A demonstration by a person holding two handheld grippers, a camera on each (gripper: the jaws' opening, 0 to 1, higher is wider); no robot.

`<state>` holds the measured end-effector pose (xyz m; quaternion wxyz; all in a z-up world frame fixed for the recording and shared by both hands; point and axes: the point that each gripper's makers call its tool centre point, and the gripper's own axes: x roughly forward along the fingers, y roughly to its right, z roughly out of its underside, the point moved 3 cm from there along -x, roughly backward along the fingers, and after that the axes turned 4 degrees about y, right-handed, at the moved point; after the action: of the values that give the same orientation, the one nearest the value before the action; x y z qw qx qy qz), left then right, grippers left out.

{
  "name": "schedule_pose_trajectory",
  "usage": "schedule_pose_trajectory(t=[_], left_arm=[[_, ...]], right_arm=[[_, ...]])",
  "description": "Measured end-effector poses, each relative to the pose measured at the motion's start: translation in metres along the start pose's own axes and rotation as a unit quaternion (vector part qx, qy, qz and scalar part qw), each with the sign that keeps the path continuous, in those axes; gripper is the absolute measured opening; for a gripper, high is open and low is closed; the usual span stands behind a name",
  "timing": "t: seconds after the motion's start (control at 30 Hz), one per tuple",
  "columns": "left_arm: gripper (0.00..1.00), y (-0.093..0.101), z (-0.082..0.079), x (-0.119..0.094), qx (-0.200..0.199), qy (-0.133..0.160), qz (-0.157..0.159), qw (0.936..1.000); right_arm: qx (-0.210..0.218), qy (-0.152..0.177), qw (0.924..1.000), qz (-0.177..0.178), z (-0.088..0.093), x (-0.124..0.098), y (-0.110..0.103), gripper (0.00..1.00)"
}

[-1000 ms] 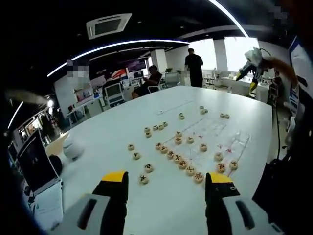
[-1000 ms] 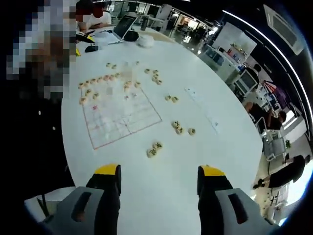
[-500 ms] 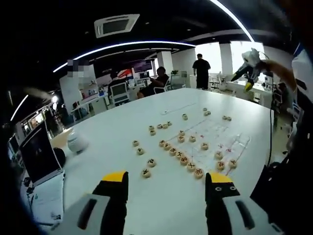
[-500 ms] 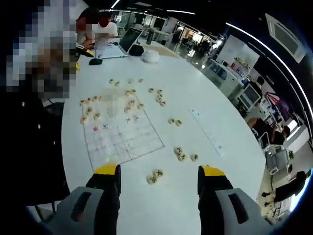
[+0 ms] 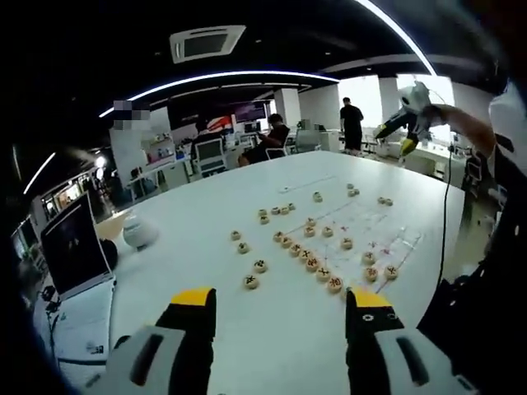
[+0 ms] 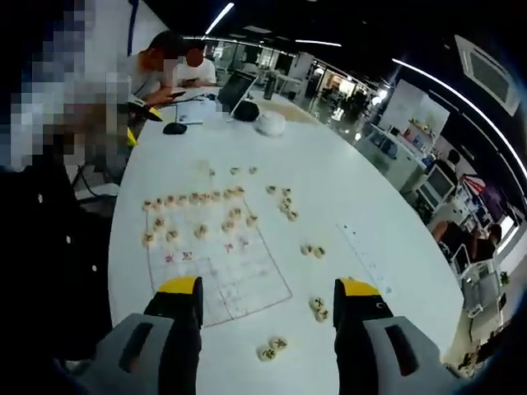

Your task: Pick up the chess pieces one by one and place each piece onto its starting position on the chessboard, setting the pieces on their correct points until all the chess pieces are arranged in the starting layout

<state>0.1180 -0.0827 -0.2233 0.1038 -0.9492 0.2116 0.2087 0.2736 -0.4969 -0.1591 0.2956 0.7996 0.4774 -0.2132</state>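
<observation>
Above a wide white worktop (image 5: 206, 214), the left gripper (image 5: 280, 317) and right gripper (image 6: 263, 304) hang with jaws wide and empty, seemingly surveying before a pick. Round tan chess pieces (image 5: 313, 263) line one edge of the thin, red-lined chessboard (image 6: 239, 276); others lie scattered beside it.
</observation>
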Motion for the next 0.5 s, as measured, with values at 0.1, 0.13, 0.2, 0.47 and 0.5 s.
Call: schedule_pose_trajectory(t=[0.1,0.13,0.2,0.47,0.5], left_arm=[[0.65,0.000,0.002,-0.003,-0.004,0.000,-0.004,1.0000],[0.65,0.000,0.003,-0.004,-0.005,0.000,-0.005,1.0000],[0.65,0.000,0.004,-0.006,-0.007,0.001,-0.007,0.9999],[0.64,-0.002,0.013,-0.009,-0.011,-0.002,-0.016,0.9998],[0.64,-0.002,0.014,-0.009,-0.013,-0.002,-0.017,0.9998]], right_arm=[[0.003,0.015,0.9999,-0.004,-0.009,0.005,-0.002,0.65],[0.003,0.021,0.9998,-0.004,-0.013,0.007,-0.002,0.65],[0.008,0.032,0.9994,-0.005,-0.019,0.009,-0.002,0.65],[-0.025,0.032,0.9989,-0.025,-0.039,0.028,-0.013,0.64],[-0.035,0.031,0.9984,-0.032,-0.043,0.032,-0.018,0.63]])
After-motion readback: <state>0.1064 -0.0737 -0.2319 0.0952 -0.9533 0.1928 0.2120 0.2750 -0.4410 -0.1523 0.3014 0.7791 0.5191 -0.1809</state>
